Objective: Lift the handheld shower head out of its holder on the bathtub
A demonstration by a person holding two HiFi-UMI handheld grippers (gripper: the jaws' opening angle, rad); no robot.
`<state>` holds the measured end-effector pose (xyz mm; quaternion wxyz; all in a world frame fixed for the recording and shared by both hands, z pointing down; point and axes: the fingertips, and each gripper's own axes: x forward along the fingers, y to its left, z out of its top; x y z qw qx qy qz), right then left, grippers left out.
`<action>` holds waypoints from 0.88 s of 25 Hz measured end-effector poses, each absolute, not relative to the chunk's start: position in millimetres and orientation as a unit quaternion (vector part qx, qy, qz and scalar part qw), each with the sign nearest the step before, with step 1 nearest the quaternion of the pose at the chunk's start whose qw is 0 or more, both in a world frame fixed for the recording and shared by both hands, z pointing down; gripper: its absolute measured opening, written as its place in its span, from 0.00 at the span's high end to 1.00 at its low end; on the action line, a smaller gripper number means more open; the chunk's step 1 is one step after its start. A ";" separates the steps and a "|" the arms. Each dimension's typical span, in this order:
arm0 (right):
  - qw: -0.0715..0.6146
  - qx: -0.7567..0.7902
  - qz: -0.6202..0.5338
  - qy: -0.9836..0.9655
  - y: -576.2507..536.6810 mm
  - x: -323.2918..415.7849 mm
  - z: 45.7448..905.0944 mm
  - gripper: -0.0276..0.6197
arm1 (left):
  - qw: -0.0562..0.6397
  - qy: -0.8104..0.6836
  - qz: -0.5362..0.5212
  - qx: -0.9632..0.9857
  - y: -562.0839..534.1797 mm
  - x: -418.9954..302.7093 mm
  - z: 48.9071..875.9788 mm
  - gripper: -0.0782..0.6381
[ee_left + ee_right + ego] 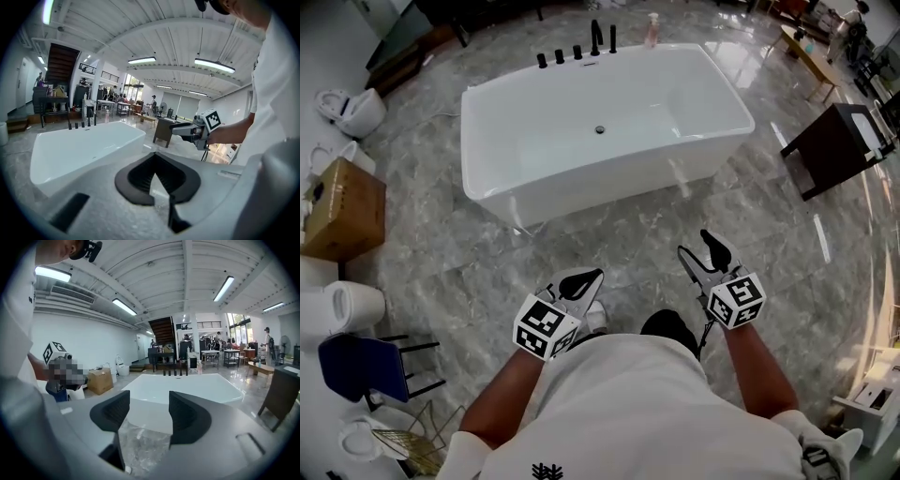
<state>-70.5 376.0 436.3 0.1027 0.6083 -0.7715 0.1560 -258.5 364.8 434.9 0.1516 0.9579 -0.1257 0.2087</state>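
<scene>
The white bathtub fills the upper middle of the head view, its long axis running left to right across the frame and its drain near the centre of the basin. Along its far rim, at the top of the frame, stands a row of black fittings. The slim rod at the right end of that row looks like the handheld shower head. It sits in its holder on the rim with its long axis upright and its top pointing up, and at this size I cannot tell which way its spray face turns. A pinkish bottle stands just to the right of it on the same rim, and its label is too small to read.

Both grippers are low in the frame, well apart from the tub and from the shower head. The left gripper has its jaws pressed together with nothing between them. The right gripper has its jaws spread wide and is also empty, and both point toward the tub.

The cubes on the grippers carry black-and-white square patterns but no words. A small black mark on the person's white shirt cannot be read. A cardboard box at the left edge shows no legible print.
</scene>
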 end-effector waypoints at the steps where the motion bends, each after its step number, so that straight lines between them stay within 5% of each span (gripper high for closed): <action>1: 0.103 0.612 0.156 -0.768 368.0 -74.1 434.3 0.53 | 0.154 -0.124 0.209 0.958 356.6 -263.5 436.7 0.88; 22: 0.111 0.555 0.157 -0.809 175.9 58.3 439.9 0.55 | 0.163 -0.157 0.206 0.952 194.6 -107.7 429.6 0.88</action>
